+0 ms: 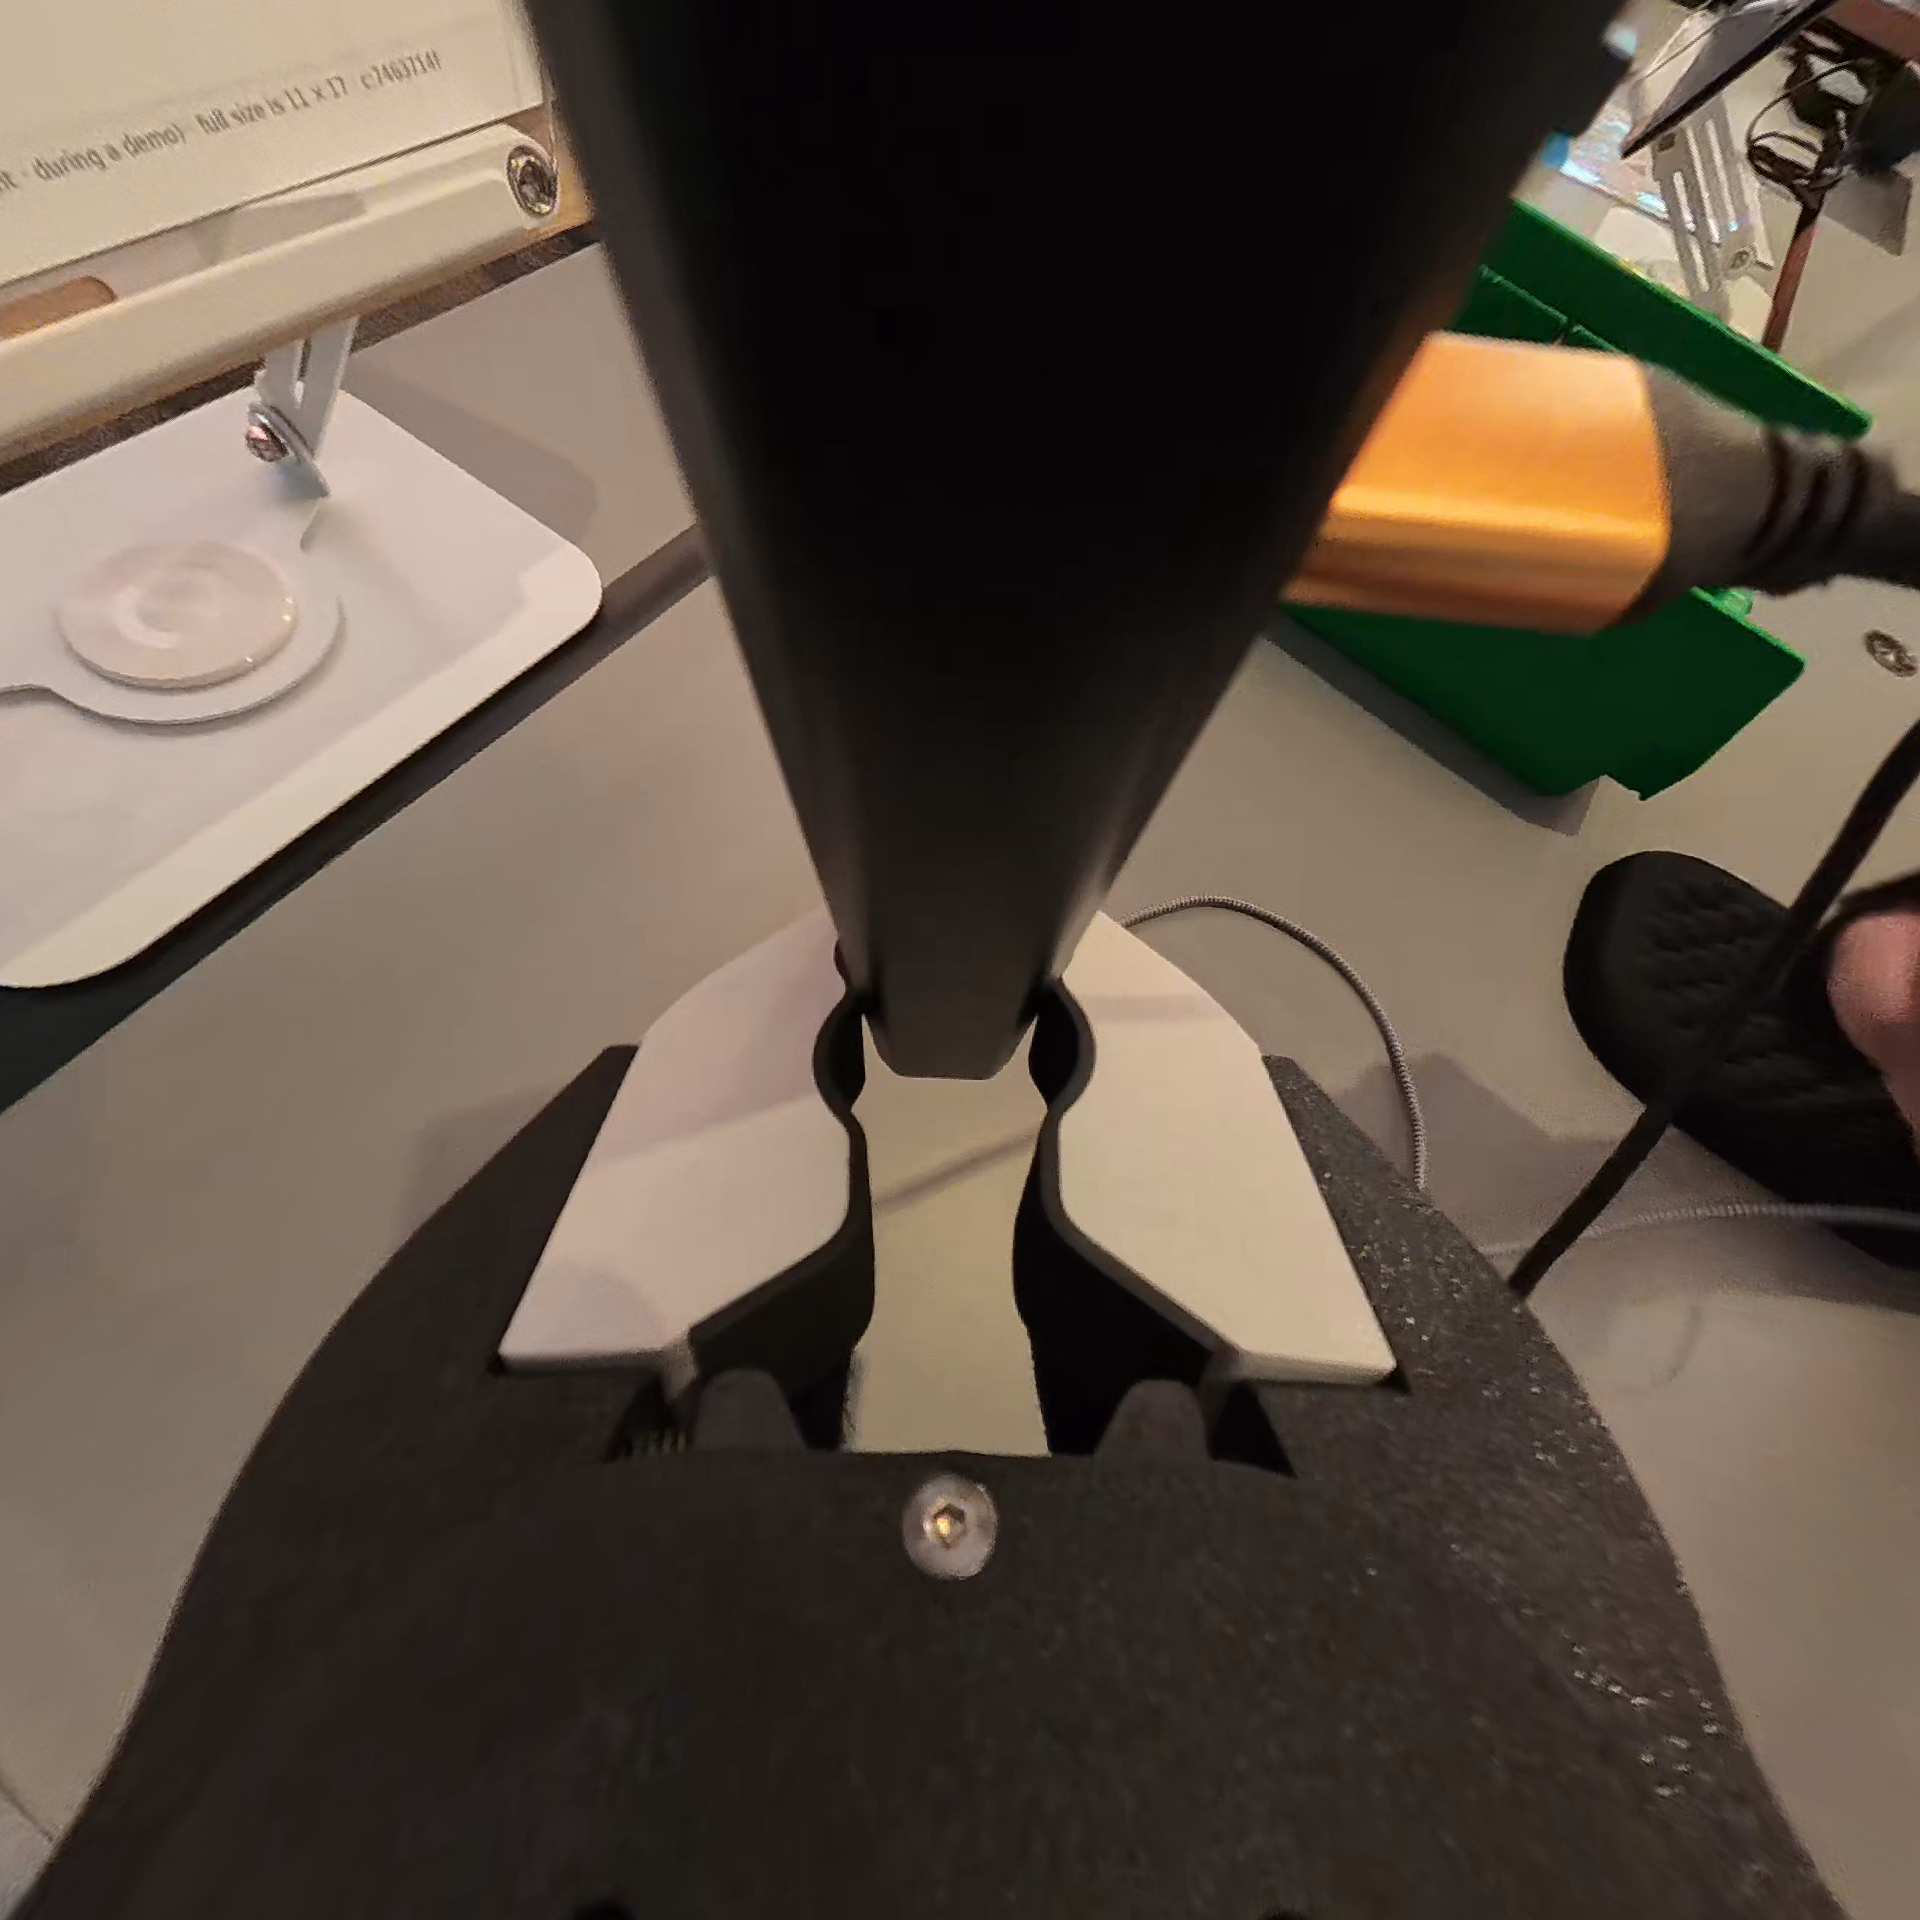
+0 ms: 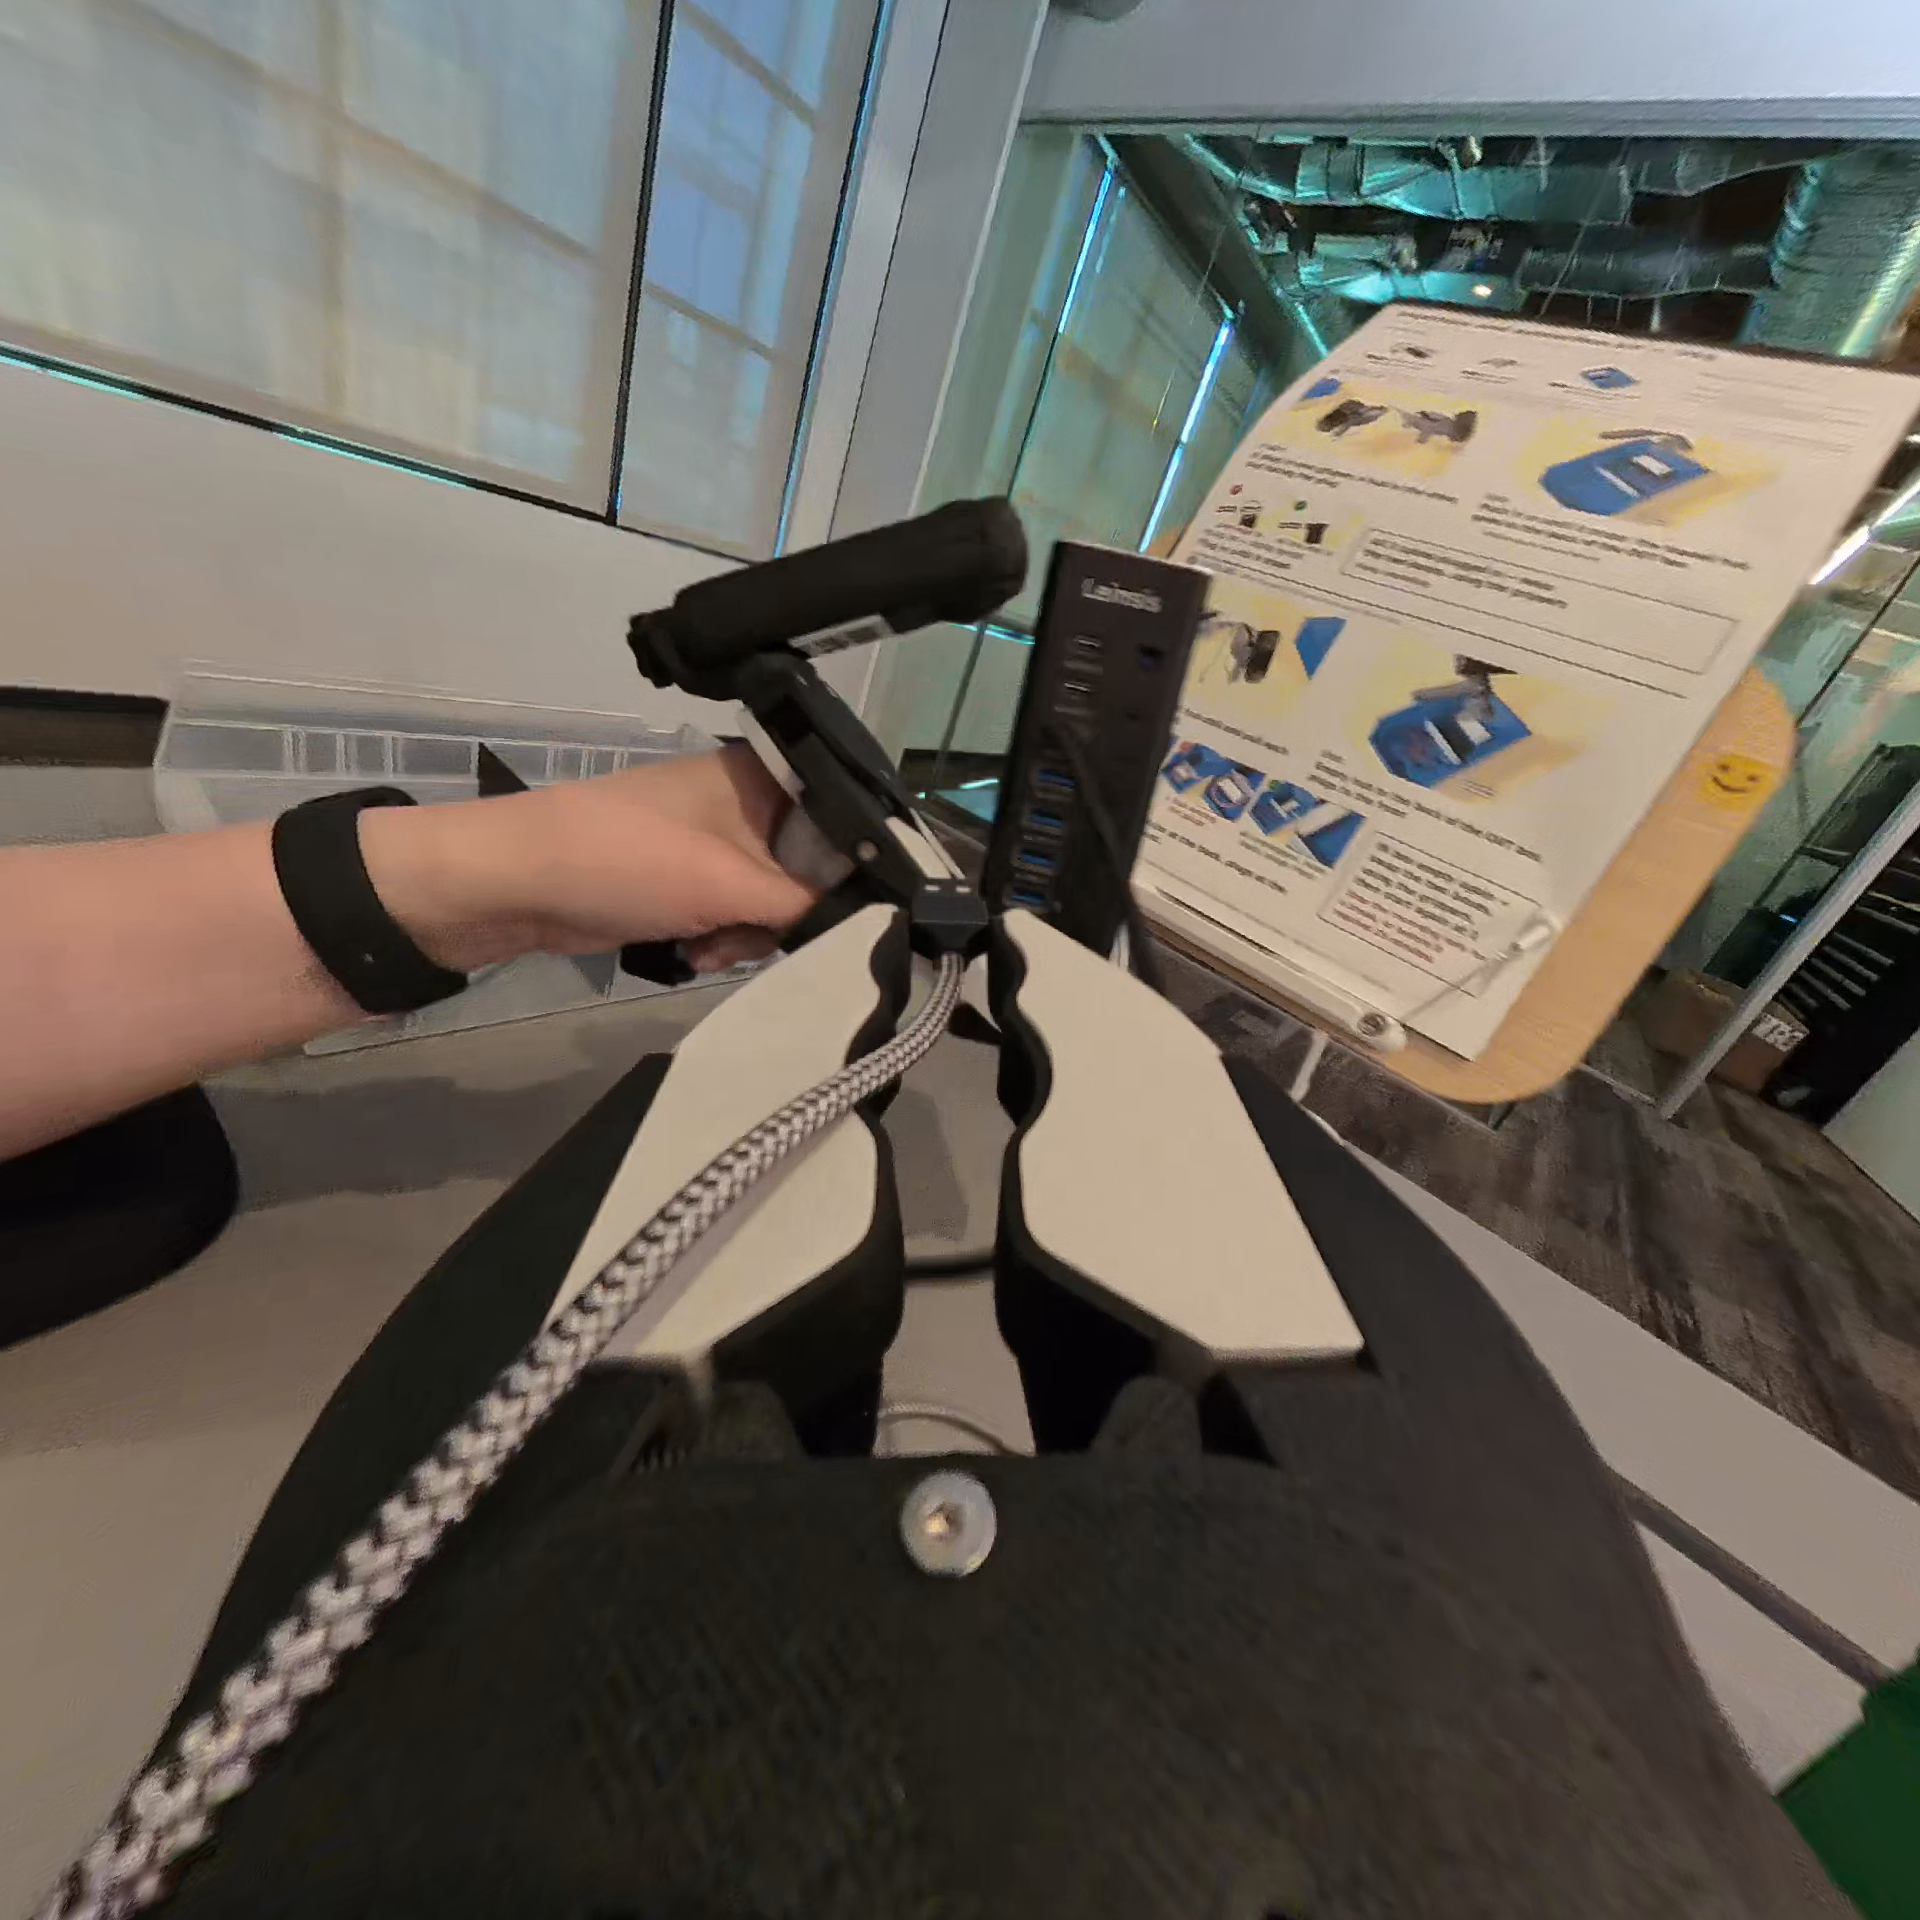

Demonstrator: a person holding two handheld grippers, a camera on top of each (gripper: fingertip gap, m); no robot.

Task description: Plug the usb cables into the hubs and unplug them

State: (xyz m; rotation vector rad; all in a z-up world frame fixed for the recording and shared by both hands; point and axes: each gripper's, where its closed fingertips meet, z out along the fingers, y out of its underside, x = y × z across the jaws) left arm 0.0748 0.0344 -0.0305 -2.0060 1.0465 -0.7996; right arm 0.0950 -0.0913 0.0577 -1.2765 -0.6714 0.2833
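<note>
A tall black USB hub (image 2: 1091,727) with a column of blue ports stands upright on the table. It fills the middle of the left wrist view (image 1: 1039,416). My left gripper (image 1: 951,1039) is shut on the hub's lower end. It also shows in the right wrist view (image 2: 831,790), held by a hand. My right gripper (image 2: 948,925) is shut on a black USB plug (image 2: 948,906). Its braided black-and-white cable (image 2: 644,1278) trails back over the left finger. The plug's tip sits just left of the hub's lowest ports; whether they touch is unclear.
An orange-gold connector (image 1: 1475,478) with a grey cable boot sticks out beside the hub. A green block (image 1: 1558,686), a black padded rest (image 1: 1714,1039) and loose cables lie to the right. An instruction sheet on a wooden stand (image 2: 1455,675) rises behind the hub, with a white base (image 1: 260,675). The gap from one gripper's tips to the other's is roughly 15 cm.
</note>
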